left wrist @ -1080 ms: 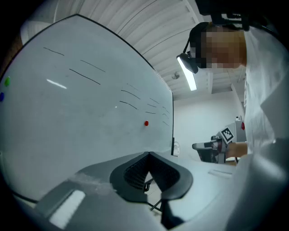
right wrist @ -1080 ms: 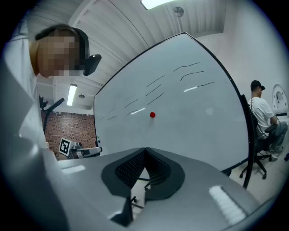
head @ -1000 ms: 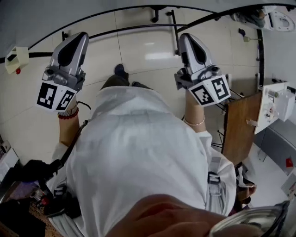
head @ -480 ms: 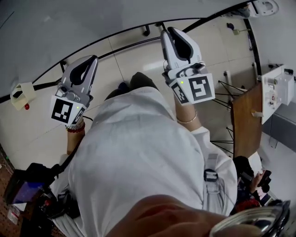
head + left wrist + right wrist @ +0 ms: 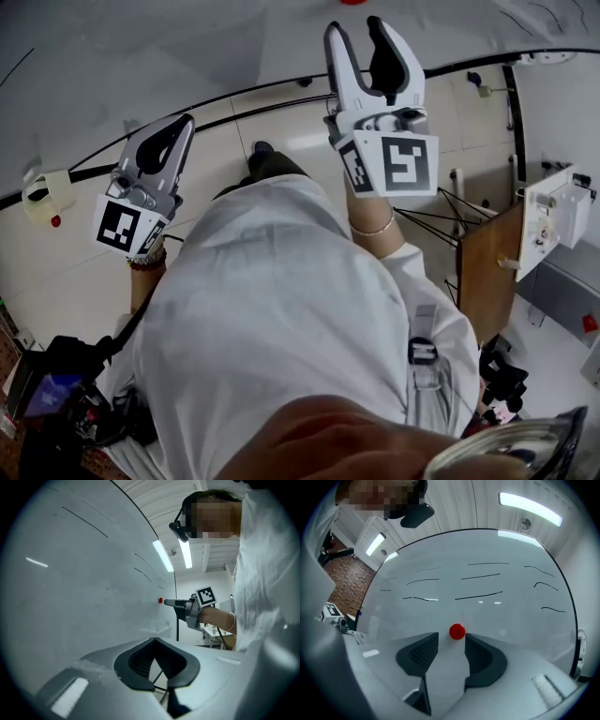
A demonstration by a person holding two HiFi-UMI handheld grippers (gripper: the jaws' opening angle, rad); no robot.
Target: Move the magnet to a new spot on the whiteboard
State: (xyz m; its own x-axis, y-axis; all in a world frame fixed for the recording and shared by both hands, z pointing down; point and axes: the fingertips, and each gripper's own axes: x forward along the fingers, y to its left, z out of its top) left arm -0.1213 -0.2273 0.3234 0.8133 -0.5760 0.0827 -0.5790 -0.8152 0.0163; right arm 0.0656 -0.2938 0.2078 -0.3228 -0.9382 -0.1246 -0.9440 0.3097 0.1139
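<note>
Illegibly scribbled whiteboard [image 5: 487,559] holds magnet [image 5: 457,631], loose between just-opened jaws of right gripper [image 5: 358,33]; left gripper [image 5: 153,641] clenched.

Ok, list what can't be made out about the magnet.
Head view: the magnet is cut off by the top edge; only a red sliver shows.
Left gripper view: too small to tell if the right gripper touches it.
Right gripper view: the jaws have just been opening, magnet at their tips; contact unclear.

Pale tiled floor [image 5: 56,272] (ceiling striplights [image 5: 529,506])
</note>
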